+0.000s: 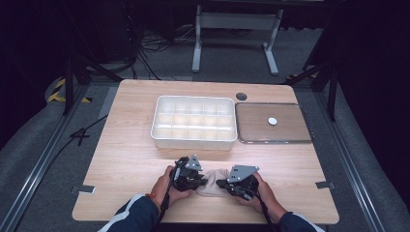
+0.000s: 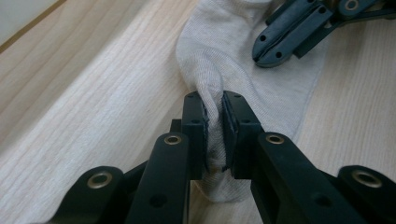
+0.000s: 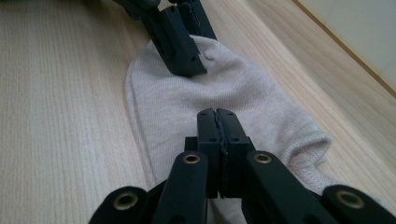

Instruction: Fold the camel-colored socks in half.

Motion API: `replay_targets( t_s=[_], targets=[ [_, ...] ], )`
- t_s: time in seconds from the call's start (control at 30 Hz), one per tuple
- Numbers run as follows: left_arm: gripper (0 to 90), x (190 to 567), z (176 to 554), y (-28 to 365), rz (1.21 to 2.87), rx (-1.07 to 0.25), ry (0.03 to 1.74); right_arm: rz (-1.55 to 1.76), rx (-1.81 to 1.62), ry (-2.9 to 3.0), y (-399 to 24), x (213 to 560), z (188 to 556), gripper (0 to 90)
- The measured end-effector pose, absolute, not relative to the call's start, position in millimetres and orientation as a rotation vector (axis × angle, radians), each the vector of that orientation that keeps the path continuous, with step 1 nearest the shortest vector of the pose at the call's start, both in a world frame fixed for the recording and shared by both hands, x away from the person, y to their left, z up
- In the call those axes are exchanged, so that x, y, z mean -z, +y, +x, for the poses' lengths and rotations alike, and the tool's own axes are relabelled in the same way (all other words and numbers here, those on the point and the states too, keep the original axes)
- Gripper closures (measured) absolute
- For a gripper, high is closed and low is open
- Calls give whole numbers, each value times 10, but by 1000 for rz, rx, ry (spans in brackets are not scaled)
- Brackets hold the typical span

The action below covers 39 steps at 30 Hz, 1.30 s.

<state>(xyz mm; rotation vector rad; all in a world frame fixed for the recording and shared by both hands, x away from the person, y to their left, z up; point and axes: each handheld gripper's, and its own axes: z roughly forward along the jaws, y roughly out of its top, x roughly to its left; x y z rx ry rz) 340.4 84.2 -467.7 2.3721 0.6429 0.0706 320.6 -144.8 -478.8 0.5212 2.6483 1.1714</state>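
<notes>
On the high view, the scene reads from left to right as follows. The left hand (image 1: pixel 170 187) grips the left claw (image 1: pixel 202 181) at the near edge of the wooden bench (image 1: pixel 125 154). Between the two claws lies a pale beige sock (image 1: pixel 212 186), flat on the bench surface and close to the person's side. The right claw (image 1: pixel 221 183) points inward toward the left one, held by the right hand (image 1: pixel 263 193).

In the left gripper view, the left claw (image 2: pixel 214 126) is clenched on a raised fold of the sock (image 2: pixel 219 51); the fabric is pinched upright between the two black pads and bulges out below them. The right claw (image 2: pixel 266 51) rests on the sock farther off, near the upper right of that view.

In the right gripper view, the right claw (image 3: pixel 218 122) is pressed fully together above the sock (image 3: pixel 243 93). A thin layer of fabric appears to be caught between its pads, though the contact line is too narrow to confirm. The left claw (image 3: pixel 189 65) meets the sock at the rounded far end.

Behind the sock, near the middle of the bench, stands a white divided tray (image 1: pixel 159 131) with rows of compartments. Just beside it on the right sits a shallow clear lid (image 1: pixel 251 137), and a small white disc (image 1: pixel 272 121) lies on it.
</notes>
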Motion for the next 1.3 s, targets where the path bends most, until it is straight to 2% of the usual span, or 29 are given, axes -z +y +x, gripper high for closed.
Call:
replay_targets(
  t_s=[0.43, 0.8, 1.13, 1.2, 1.23, 1.3],
  targets=[
    [814, 4519, 3364, 944, 2316, -105, 658, 572, -1121, 2619, -1345, 4775, 3262, 899],
    [816, 4466, 3346, 876, 2295, -140, 555, 602, -1114, 2611, -1258, 4771, 3359, 899],
    [813, 4445, 3407, 873, 2232, -169, 596, 613, -1118, 2600, -1186, 4776, 3397, 897],
    [814, 4450, 3421, 862, 2235, -161, 602, 617, -1127, 2605, -1195, 4776, 3401, 865],
    [815, 4450, 3427, 861, 2236, -161, 599, 618, -1128, 2602, -1209, 4767, 3405, 804],
    [815, 4445, 3430, 869, 2241, -152, 597, 614, -1147, 2607, -1273, 4723, 3412, 789]
  ],
)
